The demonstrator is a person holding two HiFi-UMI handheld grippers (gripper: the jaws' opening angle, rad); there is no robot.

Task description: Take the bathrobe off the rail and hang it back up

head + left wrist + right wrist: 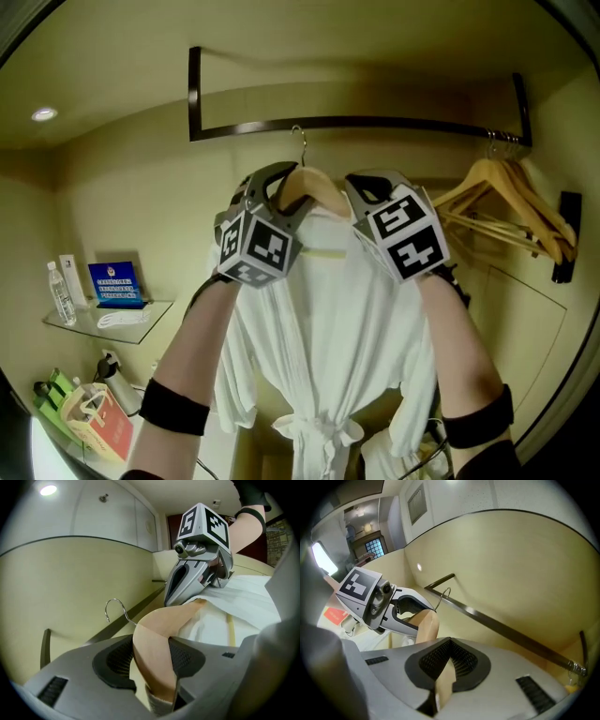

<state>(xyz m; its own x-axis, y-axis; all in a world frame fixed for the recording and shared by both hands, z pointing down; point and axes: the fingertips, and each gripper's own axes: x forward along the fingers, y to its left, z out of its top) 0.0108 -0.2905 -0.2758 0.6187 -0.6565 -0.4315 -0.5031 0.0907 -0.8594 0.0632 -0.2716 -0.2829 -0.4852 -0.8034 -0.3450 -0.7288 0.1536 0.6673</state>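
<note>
Clamping one shoulder of the wooden hanger [314, 190] in the left gripper [152, 659] and pinching the other in the right gripper [449, 665], jaws closed tight on its thin edge. Holding the white bathrobe [328, 328], draped on that hanger with belt tied, with the wire hook [300, 141] right by the dark rail [394, 121]. Working beside spare wooden hangers [511, 202] at the rail's right end.

Overhead runs a dark metal closet rail [375, 122], with bare light wooden hangers [511, 202] hanging at its right end. Low on my left, a small glass wall shelf [152, 323] carries a clear plastic bottle [62, 292], a blue printed card [116, 281] and what may be white slippers [120, 319].
</note>
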